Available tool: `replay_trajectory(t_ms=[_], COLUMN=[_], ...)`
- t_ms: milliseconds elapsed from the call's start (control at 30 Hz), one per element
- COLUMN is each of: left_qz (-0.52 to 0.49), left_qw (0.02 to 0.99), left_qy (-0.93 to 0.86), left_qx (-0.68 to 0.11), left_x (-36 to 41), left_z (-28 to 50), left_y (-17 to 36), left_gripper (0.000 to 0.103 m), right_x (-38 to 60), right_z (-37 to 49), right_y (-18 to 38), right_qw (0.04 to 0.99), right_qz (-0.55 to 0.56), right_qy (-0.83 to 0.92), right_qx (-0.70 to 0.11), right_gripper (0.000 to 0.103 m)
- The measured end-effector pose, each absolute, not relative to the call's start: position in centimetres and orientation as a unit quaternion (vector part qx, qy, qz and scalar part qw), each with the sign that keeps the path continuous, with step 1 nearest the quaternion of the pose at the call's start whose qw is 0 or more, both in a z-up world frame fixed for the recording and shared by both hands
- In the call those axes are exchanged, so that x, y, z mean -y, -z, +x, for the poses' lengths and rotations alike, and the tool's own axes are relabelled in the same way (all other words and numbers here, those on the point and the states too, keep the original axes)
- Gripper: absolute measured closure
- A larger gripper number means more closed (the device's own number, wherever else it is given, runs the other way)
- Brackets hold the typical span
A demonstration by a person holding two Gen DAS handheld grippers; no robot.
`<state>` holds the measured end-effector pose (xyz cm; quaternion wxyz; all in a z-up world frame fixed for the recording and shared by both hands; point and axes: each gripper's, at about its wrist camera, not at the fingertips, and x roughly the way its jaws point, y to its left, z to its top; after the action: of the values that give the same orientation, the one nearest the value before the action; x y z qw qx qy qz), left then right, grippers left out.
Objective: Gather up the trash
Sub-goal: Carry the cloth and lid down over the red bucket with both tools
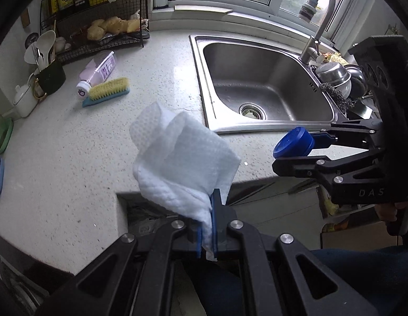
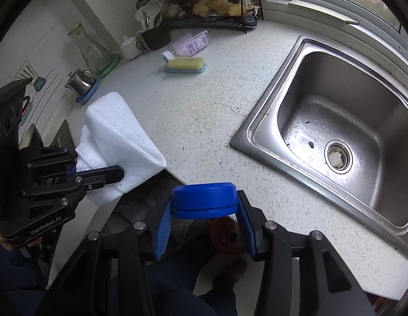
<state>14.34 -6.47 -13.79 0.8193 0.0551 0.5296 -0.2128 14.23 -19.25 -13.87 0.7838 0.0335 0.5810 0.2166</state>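
My left gripper (image 1: 207,226) clamped tight on crumpled paper towel (image 1: 177,155), towel sticking up above counter (image 1: 72,158) edge. My right gripper (image 2: 204,210) part open, pads pressing both sides of blue lid (image 2: 204,200) (round, plastic), held beside near corner of sink (image 2: 335,131). Brush (image 1: 106,92) and pink bottle (image 1: 98,71) lying together farther back on counter.

A steel sink (image 1: 261,84) is sitting at upper right of the speckled bench (image 1: 72,158); a scrub brush (image 1: 106,92) and what may be a soap bottle (image 1: 99,72) are lying at upper left.
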Motion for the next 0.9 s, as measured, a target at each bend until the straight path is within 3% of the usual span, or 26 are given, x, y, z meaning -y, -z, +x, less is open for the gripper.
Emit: replay_trajectory(t_ms=[467, 900], left_qz=[0.041, 0.037], left_qw=[0.790, 0.738], left_qy=[0.201, 0.233], left_qx=[-0.577, -0.632], left_x=[9.3, 9.8], left_z=[7.4, 7.2], left_y=[19.3, 29.8], left_gripper=[0.099, 0.099], right_x=[19.8, 18.1], right_z=[7.4, 6.1], right_y=[18.9, 28.7], right_qw=[0.746, 0.715], right_qz=[0.031, 0.035], right_qy=[-0.229, -0.205], right_qx=[-0.625, -0.668], right_gripper=[0.060, 0.060])
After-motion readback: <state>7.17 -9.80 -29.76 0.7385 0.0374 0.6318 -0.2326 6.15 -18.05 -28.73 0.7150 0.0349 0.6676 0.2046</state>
